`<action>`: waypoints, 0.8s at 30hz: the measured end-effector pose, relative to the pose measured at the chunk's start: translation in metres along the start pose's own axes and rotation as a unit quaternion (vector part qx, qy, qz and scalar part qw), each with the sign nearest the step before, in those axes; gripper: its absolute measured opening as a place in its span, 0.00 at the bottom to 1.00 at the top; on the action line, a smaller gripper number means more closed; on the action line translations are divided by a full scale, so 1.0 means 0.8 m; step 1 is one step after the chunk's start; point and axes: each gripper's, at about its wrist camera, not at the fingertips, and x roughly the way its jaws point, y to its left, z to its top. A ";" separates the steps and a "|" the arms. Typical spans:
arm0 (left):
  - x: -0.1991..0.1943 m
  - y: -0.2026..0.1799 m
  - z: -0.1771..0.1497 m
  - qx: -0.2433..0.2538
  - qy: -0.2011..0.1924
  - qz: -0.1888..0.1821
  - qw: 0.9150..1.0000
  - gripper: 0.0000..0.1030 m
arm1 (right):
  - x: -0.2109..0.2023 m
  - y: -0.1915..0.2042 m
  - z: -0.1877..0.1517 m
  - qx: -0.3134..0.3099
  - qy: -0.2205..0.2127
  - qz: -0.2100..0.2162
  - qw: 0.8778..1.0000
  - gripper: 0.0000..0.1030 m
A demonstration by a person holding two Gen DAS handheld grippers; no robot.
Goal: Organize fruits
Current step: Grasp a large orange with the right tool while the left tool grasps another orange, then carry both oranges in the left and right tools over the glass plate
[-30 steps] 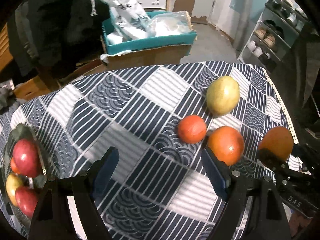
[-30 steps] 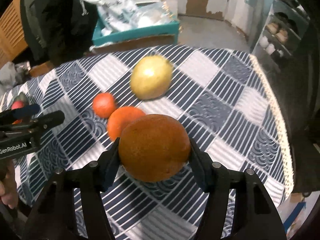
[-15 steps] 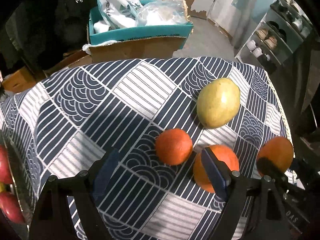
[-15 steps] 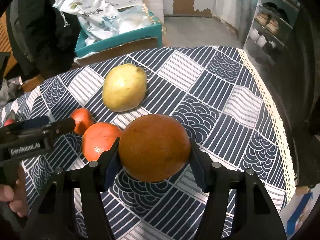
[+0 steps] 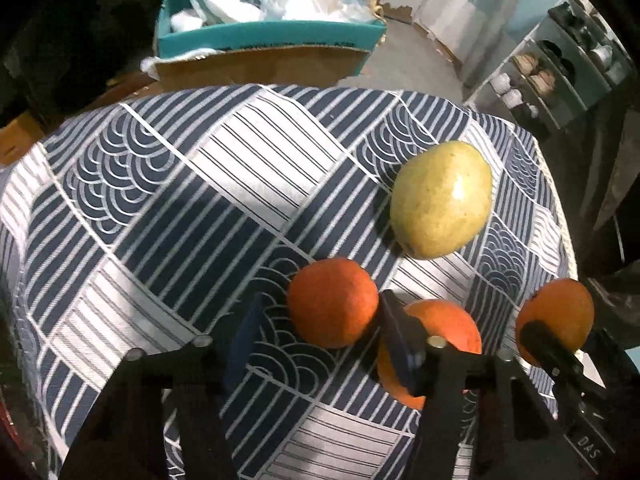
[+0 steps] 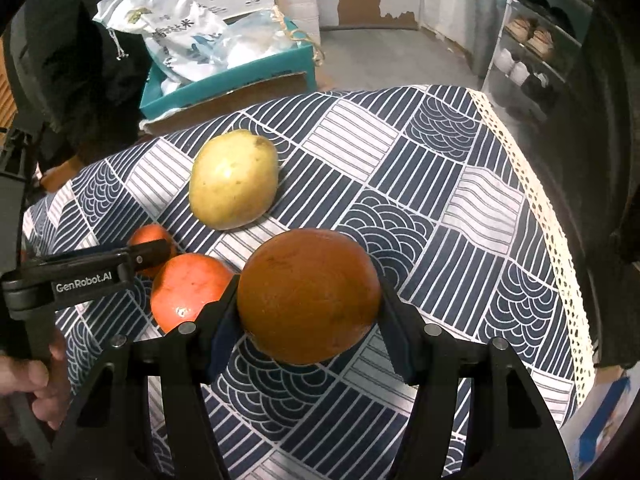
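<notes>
My right gripper (image 6: 308,316) is shut on a large brownish orange (image 6: 310,294) and holds it above the patterned tablecloth (image 6: 440,184); the orange also shows in the left wrist view (image 5: 558,320). My left gripper (image 5: 320,332) is open, its fingers on either side of a small red-orange fruit (image 5: 333,307), not closed on it. A bigger orange (image 5: 448,336) lies just right of its right finger (image 5: 396,344). A yellow-green mango (image 5: 440,216) lies further back. In the right wrist view the mango (image 6: 233,178), the bigger orange (image 6: 188,290) and the small fruit (image 6: 150,240) lie left of my held orange.
A teal-and-cardboard box (image 5: 264,48) with plastic bags stands beyond the table's far edge. A shoe rack (image 6: 532,52) stands at the right. The table's lace-trimmed right edge (image 6: 536,208) drops off close to the fruits.
My left gripper moved forward and to the right until the small red-orange fruit sits between its fingers. The fruit bowl left its view. My right gripper keeps the orange and shifted slightly.
</notes>
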 end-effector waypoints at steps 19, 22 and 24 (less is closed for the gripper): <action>-0.057 -0.019 -0.008 0.054 -0.066 0.028 0.996 0.44 | -0.022 0.010 0.008 -0.009 -0.022 -0.005 1.000 0.61; -0.076 -0.022 -0.010 0.063 -0.083 0.038 0.994 0.44 | -0.032 0.015 0.011 -0.016 -0.032 -0.011 0.999 0.61; -0.088 -0.024 -0.011 0.066 -0.092 0.041 0.993 0.44 | -0.040 0.017 0.012 -0.021 -0.040 -0.014 0.999 0.61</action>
